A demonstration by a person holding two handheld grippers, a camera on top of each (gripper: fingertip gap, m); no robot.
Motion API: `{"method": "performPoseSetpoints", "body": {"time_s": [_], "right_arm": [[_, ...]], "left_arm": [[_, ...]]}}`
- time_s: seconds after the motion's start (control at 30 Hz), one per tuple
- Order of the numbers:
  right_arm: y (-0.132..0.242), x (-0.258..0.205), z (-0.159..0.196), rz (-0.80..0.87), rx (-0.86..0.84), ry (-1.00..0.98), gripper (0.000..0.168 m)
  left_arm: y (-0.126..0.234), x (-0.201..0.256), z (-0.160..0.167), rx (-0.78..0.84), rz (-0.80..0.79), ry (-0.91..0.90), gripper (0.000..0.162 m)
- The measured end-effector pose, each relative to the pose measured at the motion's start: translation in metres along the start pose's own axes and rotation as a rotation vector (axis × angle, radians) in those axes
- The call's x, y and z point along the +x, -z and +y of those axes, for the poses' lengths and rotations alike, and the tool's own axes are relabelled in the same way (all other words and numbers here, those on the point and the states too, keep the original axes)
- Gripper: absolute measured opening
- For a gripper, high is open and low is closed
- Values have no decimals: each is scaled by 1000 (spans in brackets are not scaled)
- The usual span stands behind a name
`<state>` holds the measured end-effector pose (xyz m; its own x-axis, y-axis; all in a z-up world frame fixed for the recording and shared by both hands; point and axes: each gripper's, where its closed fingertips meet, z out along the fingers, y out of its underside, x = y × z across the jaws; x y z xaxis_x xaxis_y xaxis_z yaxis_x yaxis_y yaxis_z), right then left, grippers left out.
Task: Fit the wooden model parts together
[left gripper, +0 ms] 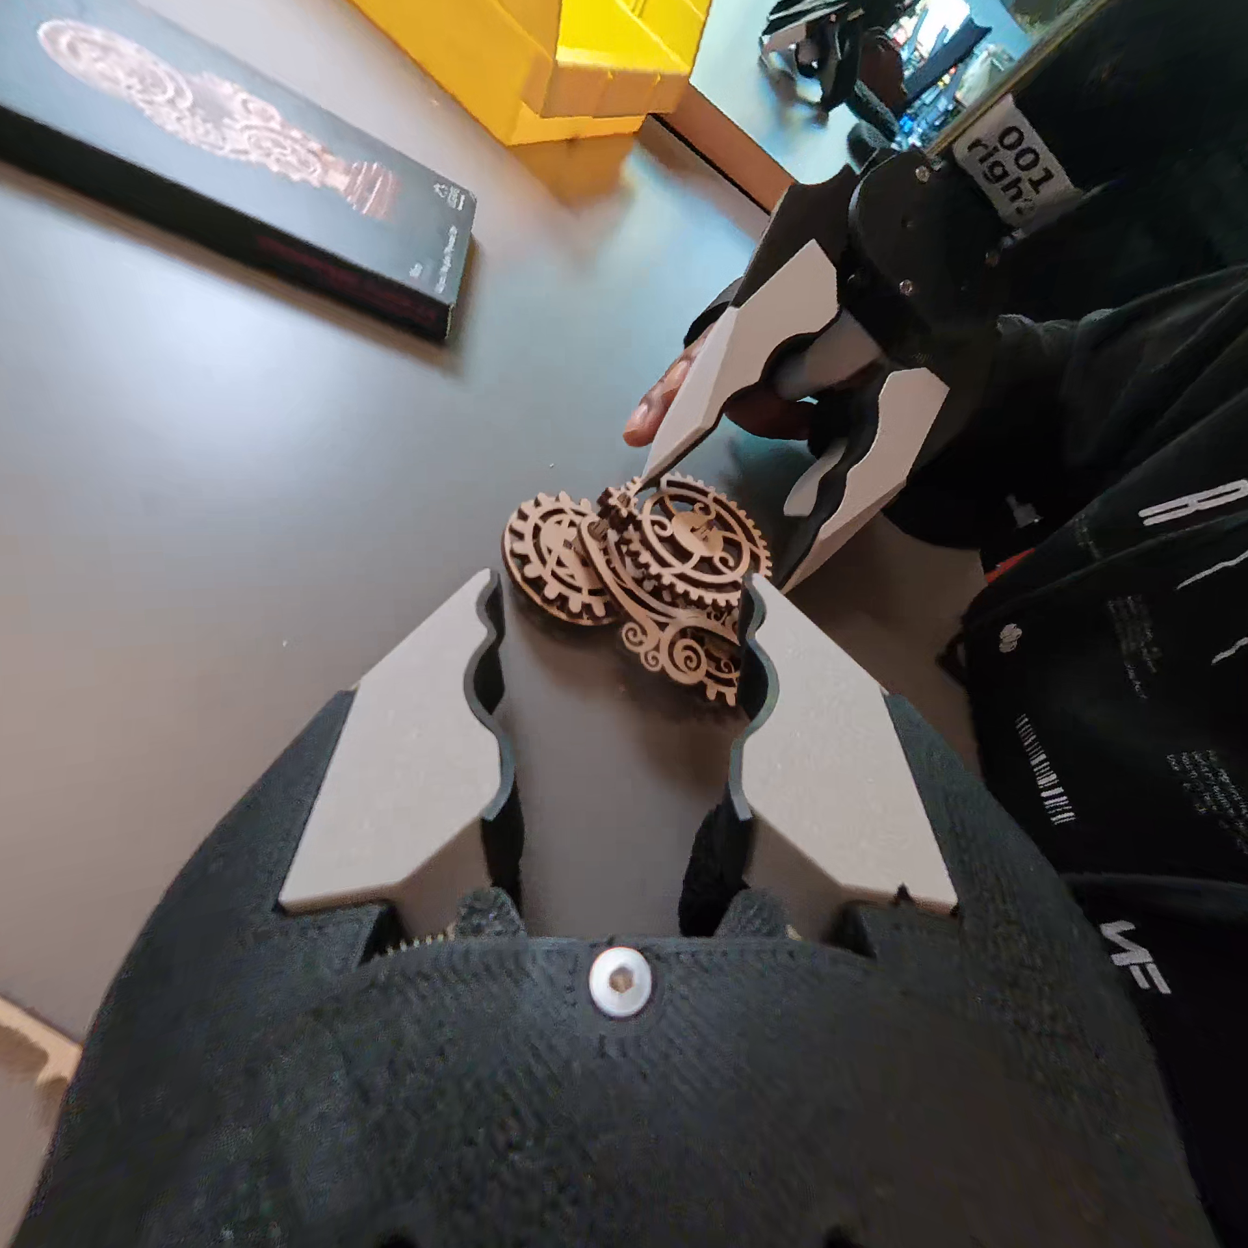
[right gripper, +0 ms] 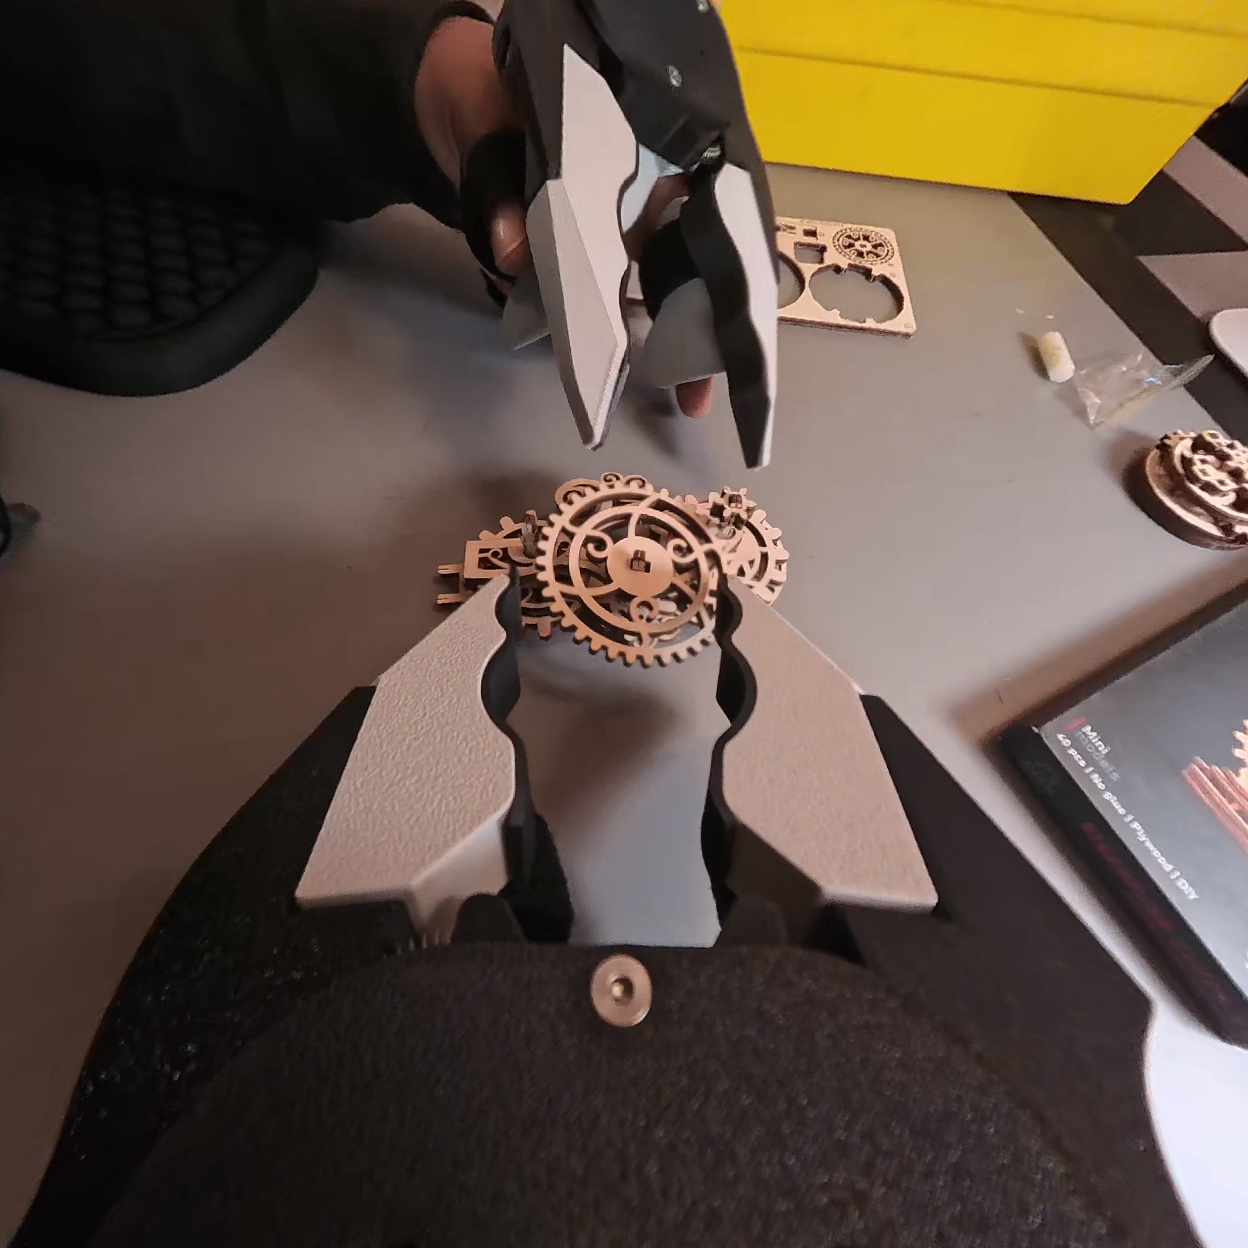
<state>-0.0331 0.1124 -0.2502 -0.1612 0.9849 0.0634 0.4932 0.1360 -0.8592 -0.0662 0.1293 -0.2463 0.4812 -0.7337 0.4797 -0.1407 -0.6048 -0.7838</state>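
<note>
A wooden gear model lies flat on the grey table. It has one large fretwork gear, smaller gears beside it and scroll plates. My left gripper is open and empty, its tips on either side of the model's near end; in the right wrist view it hovers just above the model's far side. My right gripper is open with its tips straddling the large gear. In the left wrist view the right gripper has one fingertip touching a small gear.
A black flat box with a picture of the model lies on the table, also in the right wrist view. A yellow box stands behind. A punched-out wooden sheet, a plastic bag, a small white cylinder and another wooden assembly lie to the right. Spacing between my two grippers at the tips: around 5 centimeters. From either gripper's tips it is about 20 centimeters to the wooden assembly.
</note>
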Motion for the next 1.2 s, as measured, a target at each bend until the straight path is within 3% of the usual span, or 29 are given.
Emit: {"method": "performPoseSetpoints", "body": {"time_s": [0.4,0.77,0.9,1.07,1.2], "right_arm": [[3,5,-16,-29,91,-158,41],[0,3,-15,-2,70,-122,41],[1,8,-13,26,69,-117,47],[2,12,-6,36,34,-139,72],[-3,9,-2,21,12,-148,75]], "left_arm": [[-3,10,-4,41,45,-101,66],[3,12,-5,64,53,-120,70],[3,13,-5,70,47,-135,71],[4,13,-4,62,28,-172,74],[5,7,0,24,-22,-230,78]]}}
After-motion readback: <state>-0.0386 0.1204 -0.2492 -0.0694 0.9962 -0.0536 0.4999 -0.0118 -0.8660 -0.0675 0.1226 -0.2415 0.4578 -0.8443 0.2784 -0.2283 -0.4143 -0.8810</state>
